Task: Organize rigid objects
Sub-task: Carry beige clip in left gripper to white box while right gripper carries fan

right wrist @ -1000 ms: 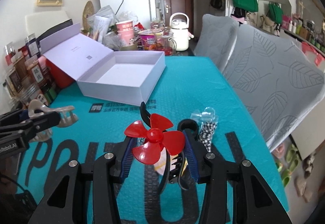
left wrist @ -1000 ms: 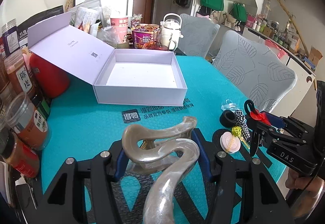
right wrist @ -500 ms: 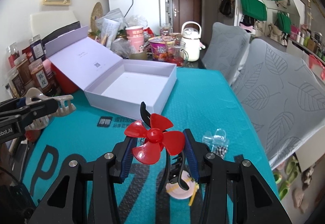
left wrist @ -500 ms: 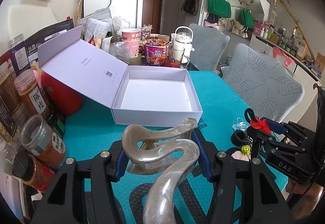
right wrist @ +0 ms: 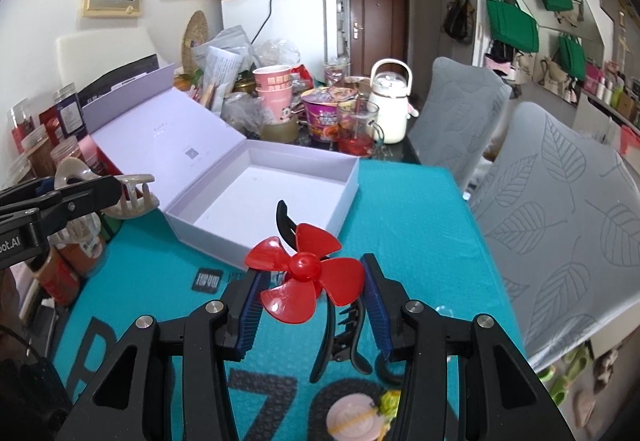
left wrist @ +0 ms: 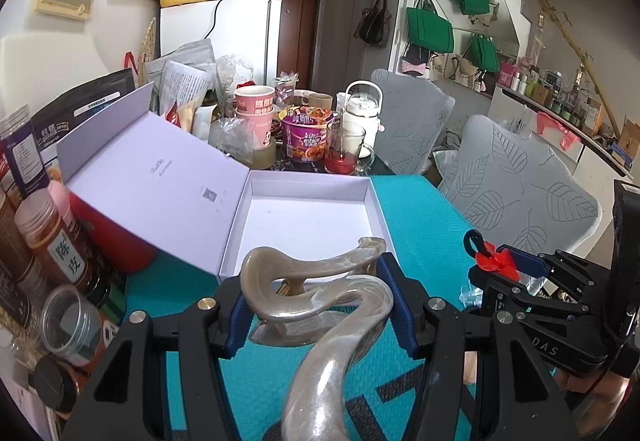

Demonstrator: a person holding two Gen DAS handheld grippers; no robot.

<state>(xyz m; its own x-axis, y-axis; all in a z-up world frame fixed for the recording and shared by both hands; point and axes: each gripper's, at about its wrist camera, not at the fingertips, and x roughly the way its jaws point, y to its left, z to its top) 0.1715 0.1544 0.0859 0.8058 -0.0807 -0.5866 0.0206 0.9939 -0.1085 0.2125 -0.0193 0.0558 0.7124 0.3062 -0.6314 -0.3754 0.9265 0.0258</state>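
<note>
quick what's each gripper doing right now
Left gripper: closed on a pearly beige claw hair clip.
Right gripper: closed on a black hair clip with a red fan.

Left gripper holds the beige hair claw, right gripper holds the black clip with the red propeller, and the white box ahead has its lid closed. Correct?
Not quite: the white box is open, its lid folded back, as the right wrist view shows. The rest holds.
</note>
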